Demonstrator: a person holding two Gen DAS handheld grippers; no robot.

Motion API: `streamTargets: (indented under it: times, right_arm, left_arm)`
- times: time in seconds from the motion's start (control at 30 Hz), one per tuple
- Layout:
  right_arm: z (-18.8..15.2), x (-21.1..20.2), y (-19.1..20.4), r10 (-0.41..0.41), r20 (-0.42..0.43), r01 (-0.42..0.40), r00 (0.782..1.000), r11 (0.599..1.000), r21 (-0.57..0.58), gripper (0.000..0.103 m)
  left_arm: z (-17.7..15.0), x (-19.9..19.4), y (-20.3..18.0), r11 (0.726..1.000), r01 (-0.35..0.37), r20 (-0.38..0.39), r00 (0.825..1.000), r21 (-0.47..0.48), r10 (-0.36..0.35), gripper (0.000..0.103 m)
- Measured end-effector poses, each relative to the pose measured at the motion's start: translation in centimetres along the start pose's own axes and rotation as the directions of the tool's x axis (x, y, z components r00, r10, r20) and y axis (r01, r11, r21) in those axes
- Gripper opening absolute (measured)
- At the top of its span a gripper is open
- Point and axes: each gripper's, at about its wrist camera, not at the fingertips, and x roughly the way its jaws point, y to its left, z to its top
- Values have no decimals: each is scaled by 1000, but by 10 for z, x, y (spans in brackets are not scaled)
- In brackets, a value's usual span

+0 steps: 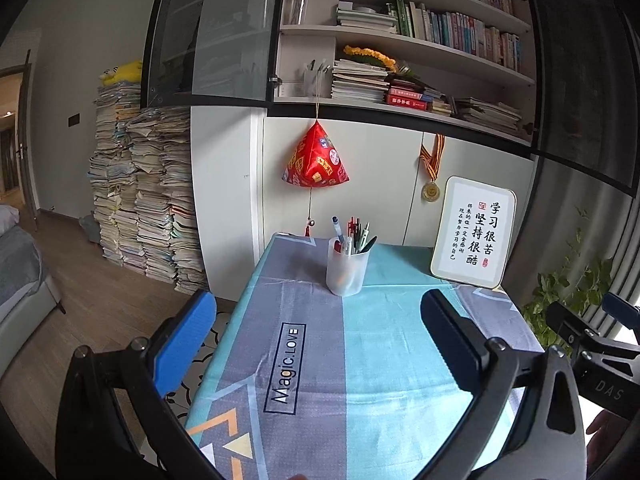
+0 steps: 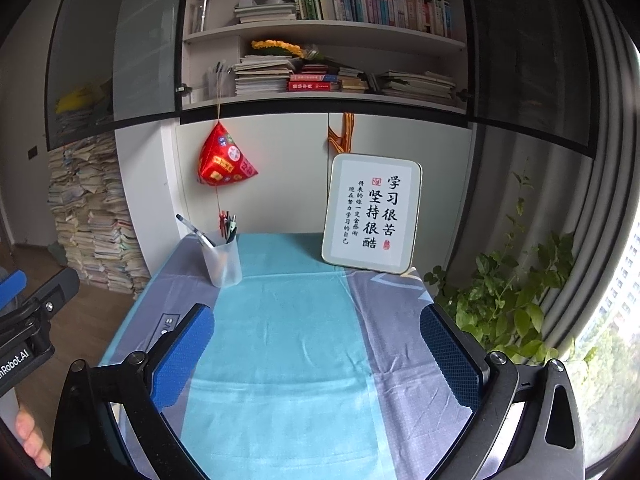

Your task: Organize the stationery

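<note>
The left tongs (image 1: 320, 340) are hanging wide apart over the cloth-covered table (image 1: 380, 360), gripping nothing; the right tongs (image 2: 320, 352) are likewise spread wide and empty. No loose stationery is showing on the cloth, so the job is looking finished or close to it. Any further move is best kept slow and clear of the cup, since a nudge could be tipping it. Well ahead, at the far left of the table, the frosted cup (image 1: 347, 268) is standing upright, holding the pens (image 1: 354, 234), which are leaning loosely against its rim. Farther right, a framed sign (image 1: 474, 234) is leaning against the cabinet.
</note>
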Motion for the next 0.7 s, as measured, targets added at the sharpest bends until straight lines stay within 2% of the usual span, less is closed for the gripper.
streamTargets:
  times: [0.13,0.43,0.7]
  right_arm:
    - [-3,8,3,-27,5,28,1000,999,-18,103]
    - [-6,14,2,-29,-4,29,1000,1000,2,103]
    - [-5,14,3,-38,-1,38,999,999,-18,103]
  left_arm:
    - [-2,4,0,1000,-2,-13,1000,12,2,102]
    - [-3,7,-1,999,-19,-9,1000,49,19,102]
    - [-2,5,-4,998,-2,-6,1000,55,2,102]
